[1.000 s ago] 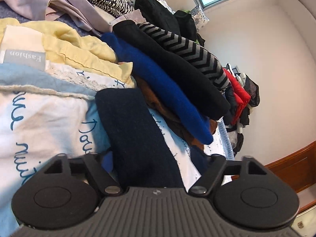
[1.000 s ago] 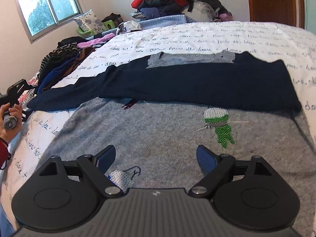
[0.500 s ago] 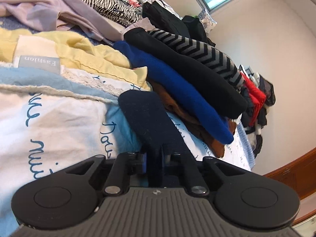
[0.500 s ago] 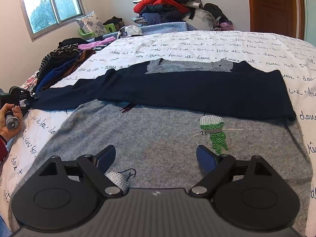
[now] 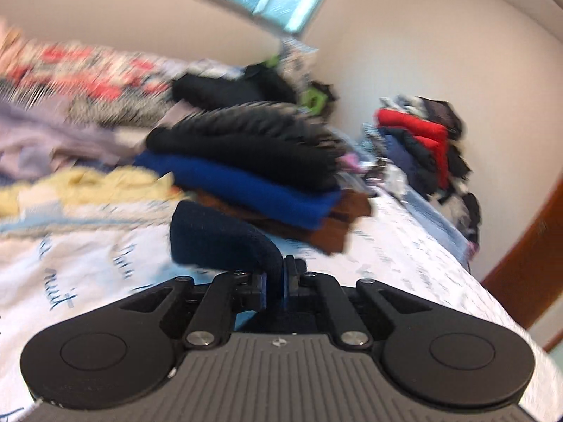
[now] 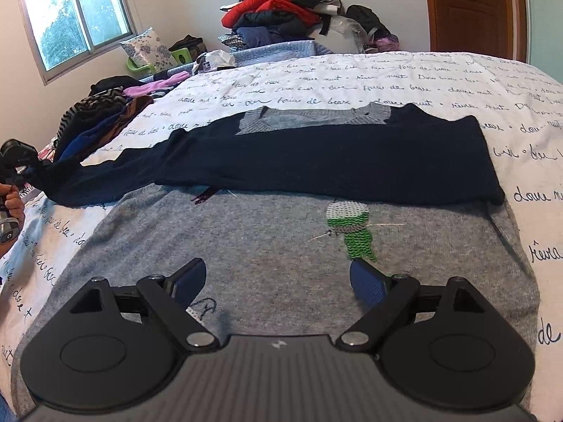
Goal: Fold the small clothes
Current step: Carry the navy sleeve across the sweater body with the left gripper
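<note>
A grey sweater (image 6: 267, 249) with navy sleeves lies flat on the bed, one navy sleeve (image 6: 334, 151) folded across its chest. The other navy sleeve (image 6: 105, 179) stretches out to the left. My left gripper (image 5: 274, 286) is shut on that sleeve's cuff (image 5: 218, 235) and holds it lifted off the sheet; it also shows at the left edge of the right wrist view (image 6: 17, 161). My right gripper (image 6: 278, 283) is open and empty, low over the sweater's grey hem.
A stack of folded clothes (image 5: 253, 161) in black, blue and brown sits at the bed's left side, with loose garments (image 5: 70, 105) beyond it. A heap of clothes (image 6: 281, 17) rises behind the bed. The printed white sheet (image 6: 387, 81) covers the bed. A wooden door (image 6: 468, 10) stands at the back right.
My left gripper closed on the navy sleeve cuff, then lifted it and swung, so its view is blurred. My right gripper stayed open over the hem.
</note>
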### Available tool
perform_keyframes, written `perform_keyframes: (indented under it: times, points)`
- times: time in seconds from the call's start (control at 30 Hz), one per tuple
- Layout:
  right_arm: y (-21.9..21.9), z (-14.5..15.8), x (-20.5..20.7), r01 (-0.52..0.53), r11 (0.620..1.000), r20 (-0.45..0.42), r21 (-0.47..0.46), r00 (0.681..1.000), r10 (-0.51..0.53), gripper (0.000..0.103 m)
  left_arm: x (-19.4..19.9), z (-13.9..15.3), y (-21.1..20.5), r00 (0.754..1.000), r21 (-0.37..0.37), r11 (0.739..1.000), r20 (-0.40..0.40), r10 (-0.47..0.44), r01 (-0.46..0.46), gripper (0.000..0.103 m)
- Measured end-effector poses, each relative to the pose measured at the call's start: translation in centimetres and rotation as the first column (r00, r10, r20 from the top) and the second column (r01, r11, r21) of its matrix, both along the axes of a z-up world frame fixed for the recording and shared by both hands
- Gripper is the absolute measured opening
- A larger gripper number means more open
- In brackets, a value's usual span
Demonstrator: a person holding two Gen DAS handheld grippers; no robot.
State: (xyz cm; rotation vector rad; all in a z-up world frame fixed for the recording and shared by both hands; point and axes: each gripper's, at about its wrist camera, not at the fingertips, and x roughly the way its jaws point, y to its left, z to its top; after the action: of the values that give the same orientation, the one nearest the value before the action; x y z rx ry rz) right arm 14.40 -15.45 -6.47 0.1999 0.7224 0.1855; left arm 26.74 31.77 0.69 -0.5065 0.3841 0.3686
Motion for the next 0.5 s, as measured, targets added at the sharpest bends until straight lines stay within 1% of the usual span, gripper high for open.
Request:
perform_keyframes:
  times: [0.07,0.1,0.23,0.33,0.4,0.5]
  points:
    - [-0.2,-0.1,0.0,0.007,1.0,-0.001,0.002,1.0,-0.007,0.09,-0.2,1.2,-2.4,0.999,0.067,0.997,0.022,-0.039,0.038,0.007]
    - [-0.7,-0.2,-0.1,0.02,1.0,-0.004,0.005,1.0,-0.02,0.09,0.0,1.7,-3.6,0.997,0.088,0.993,0.029,-0.076,0.073,0.007]
    - [-1.5,-0.4,-0.4,0.036,0.999,-0.005,0.012,0.999,-0.036,0.09,0.4,3.6,-7.8,0.98,0.115,0.976,0.051,-0.194,0.187,0.007]
    - [-2.3,-0.5,-0.7,0.048,0.999,-0.006,0.017,0.999,-0.048,0.09,0.3,4.7,-10.9,0.965,0.147,0.959,0.07,-0.253,0.241,0.007]
    - [-3.1,-0.6,-1.1,0.062,0.998,-0.007,0.023,0.998,-0.062,0.09,0.4,5.2,-12.8,0.952,0.147,0.947,0.07,-0.299,0.286,0.007]
    - [-3.6,-0.7,-1.2,0.072,0.997,-0.008,0.029,0.997,-0.071,0.09,0.5,5.7,-15.1,0.932,0.118,0.932,0.083,-0.353,0.343,0.007]
